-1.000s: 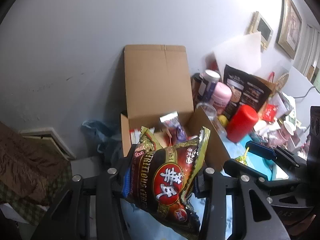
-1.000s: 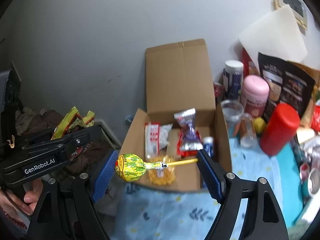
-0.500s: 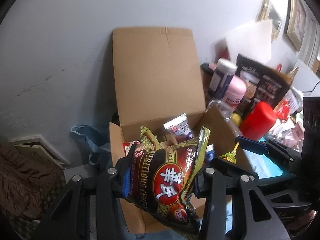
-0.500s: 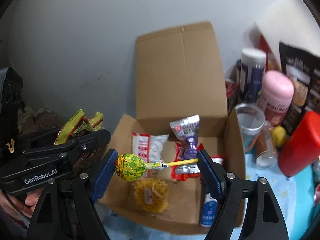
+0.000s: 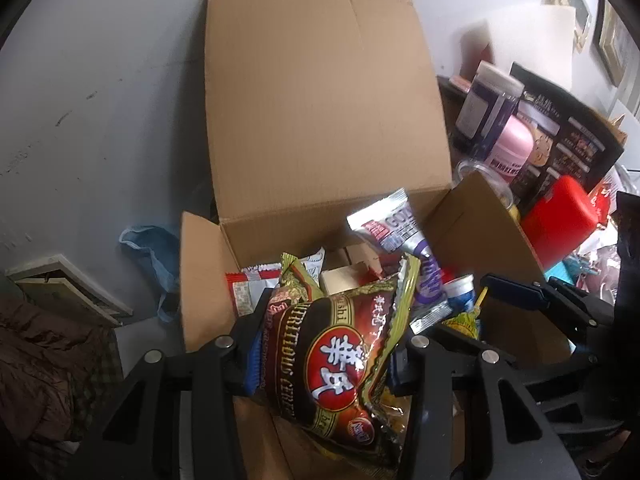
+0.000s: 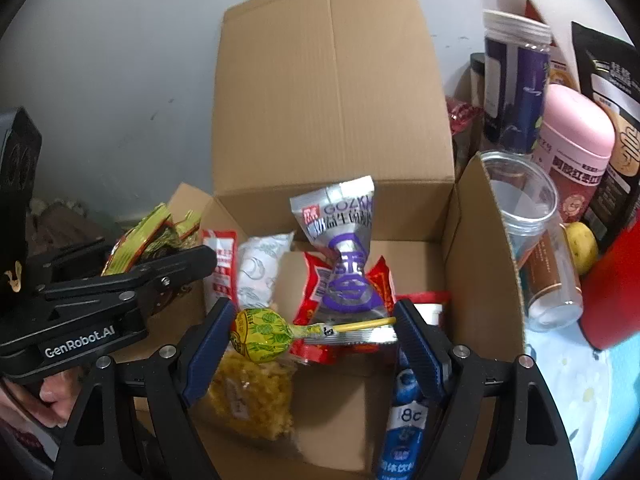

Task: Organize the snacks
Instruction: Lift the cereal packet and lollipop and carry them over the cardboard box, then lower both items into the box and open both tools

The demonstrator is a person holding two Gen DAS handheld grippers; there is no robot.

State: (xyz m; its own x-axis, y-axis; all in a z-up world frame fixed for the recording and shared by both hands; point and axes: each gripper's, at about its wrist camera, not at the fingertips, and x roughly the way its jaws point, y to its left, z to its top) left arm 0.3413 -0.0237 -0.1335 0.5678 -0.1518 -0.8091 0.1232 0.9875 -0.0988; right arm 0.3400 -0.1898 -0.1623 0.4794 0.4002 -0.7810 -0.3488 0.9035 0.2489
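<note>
An open cardboard box (image 5: 320,120) stands against the wall with several snack packets inside. My left gripper (image 5: 324,364) is shut on a brown and gold cereal packet (image 5: 336,356), held over the box's front left part. My right gripper (image 6: 314,340) is shut on a yellow-wrapped lollipop (image 6: 260,334), gripped end to end between the pads, above the box's (image 6: 332,80) inside. In the box lie a silver-purple pouch (image 6: 346,252), a red-white packet (image 6: 220,264), a yellow snack bag (image 6: 252,396) and a blue bottle (image 6: 404,420). The left gripper shows at the right wrist view's left (image 6: 120,292).
Right of the box stand a clear plastic jar (image 6: 528,232), a pink canister (image 6: 576,152), a dark blue jar (image 6: 516,80), a black pouch (image 6: 612,92) and a red container (image 6: 612,292). A blue patterned cloth (image 6: 568,384) covers the table. The grey wall (image 5: 100,80) is behind.
Both grippers have moved forward and closer to the box, which now fills more of each view. Each still holds its item.
</note>
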